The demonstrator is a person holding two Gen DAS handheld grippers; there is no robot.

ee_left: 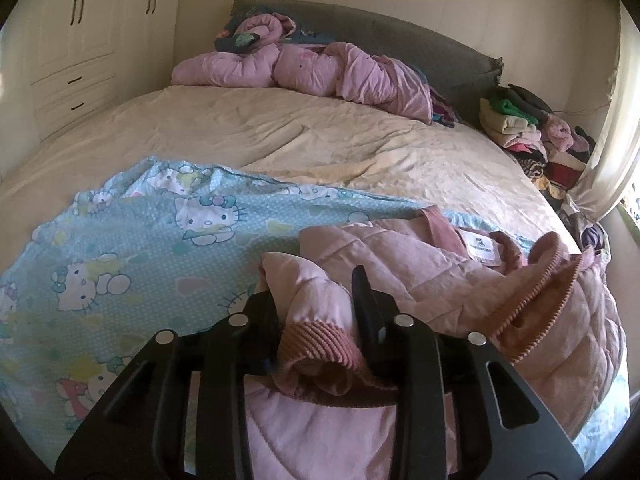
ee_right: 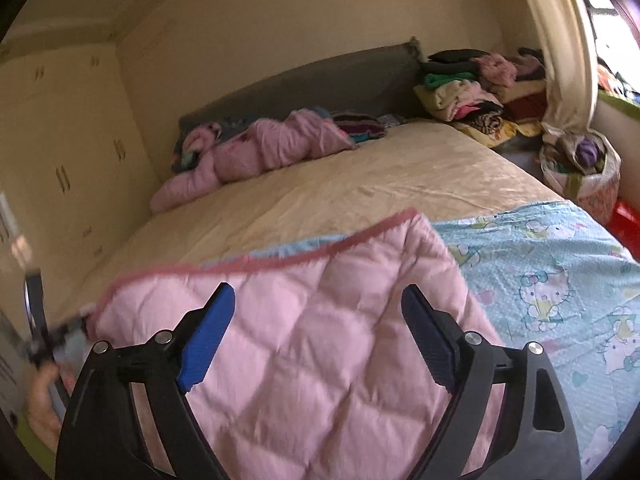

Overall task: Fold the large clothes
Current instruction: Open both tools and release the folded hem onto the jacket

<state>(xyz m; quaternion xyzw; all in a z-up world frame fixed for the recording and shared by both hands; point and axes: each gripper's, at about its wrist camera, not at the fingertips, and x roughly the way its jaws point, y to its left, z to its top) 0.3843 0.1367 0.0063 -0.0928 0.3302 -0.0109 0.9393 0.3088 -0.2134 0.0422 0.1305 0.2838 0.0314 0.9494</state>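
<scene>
Jacket (ee_left: 460, 280), pink, quilted, lies at the near edge of the bed (ee_left: 320, 140) on top of a blue cartoon-print sheet (ee_left: 140, 240). In the left wrist view its ribbed cuff (ee_left: 316, 344) sits between the fingers of the left gripper (ee_left: 316, 300), which are closed on the sleeve end. A white label (ee_left: 482, 246) shows at the collar, and an open zip edge (ee_left: 552, 300) runs down the right side of the garment.

In the right wrist view the jacket (ee_right: 320, 340) spreads as a flat quilted panel with a darker pink trim along its far edge. The right gripper (ee_right: 320, 336) hovers over it, blue pads (ee_right: 208, 340) wide apart, nothing between them. Contact with the fabric cannot be told. The sheet (ee_right: 560, 280) extends to the right of the jacket.

Far on the bed, against a grey headboard (ee_left: 380, 36), a pink duvet (ee_left: 320, 72) lies bunched. A pile of clothes (ee_left: 528, 132) sits at the far right beside a curtain (ee_left: 612, 120). A wardrobe (ee_left: 80, 40) stands on the left
</scene>
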